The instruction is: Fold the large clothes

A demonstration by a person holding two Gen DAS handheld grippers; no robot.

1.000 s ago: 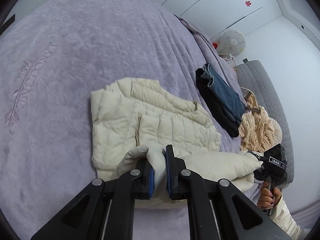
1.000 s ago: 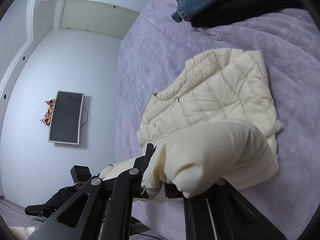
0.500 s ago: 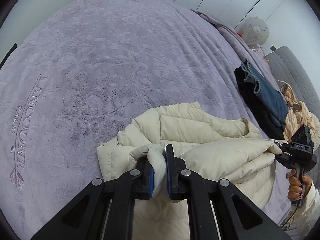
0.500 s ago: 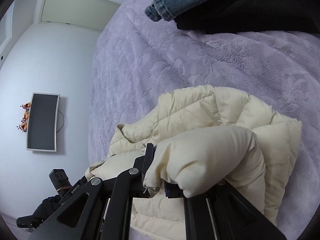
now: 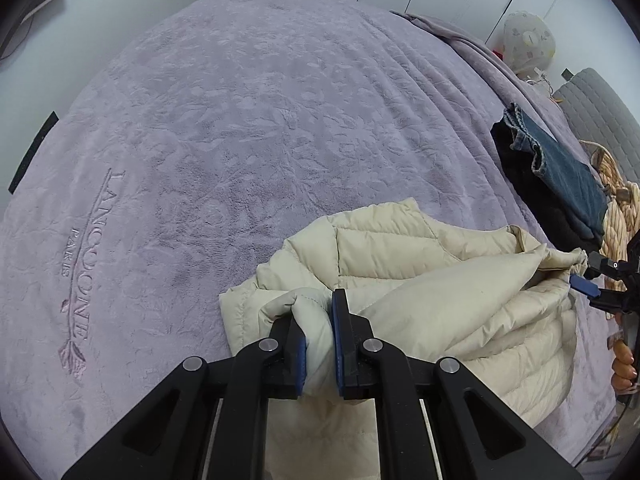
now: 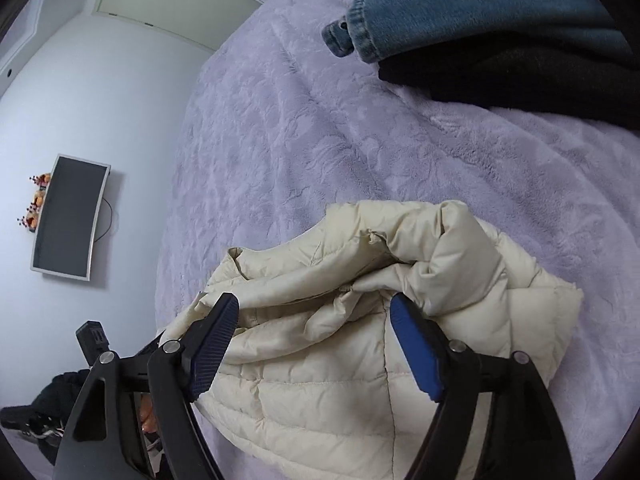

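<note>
A cream quilted puffer jacket [image 5: 432, 280] lies folded over on a lilac bedspread [image 5: 240, 128]. My left gripper [image 5: 319, 320] is shut on a fold of the jacket at its near left edge. My right gripper [image 6: 312, 320] is open, its blue pads on either side of the jacket's [image 6: 360, 340] bunched top layer, which rests loose between them. The right gripper also shows in the left wrist view [image 5: 588, 284] at the jacket's right edge, held by a hand.
Folded blue jeans [image 5: 560, 164] on a black garment [image 5: 532, 196] lie at the bed's right side, next to a tan knit [image 5: 616, 216]. They also show in the right wrist view [image 6: 460, 4]. A wall monitor [image 6: 68, 216] hangs left. A grey headboard [image 5: 600, 104] stands right.
Both grippers carried the lifted jacket edge forward over the rest of the jacket, folding it. The right gripper has opened and let go of the fabric.
</note>
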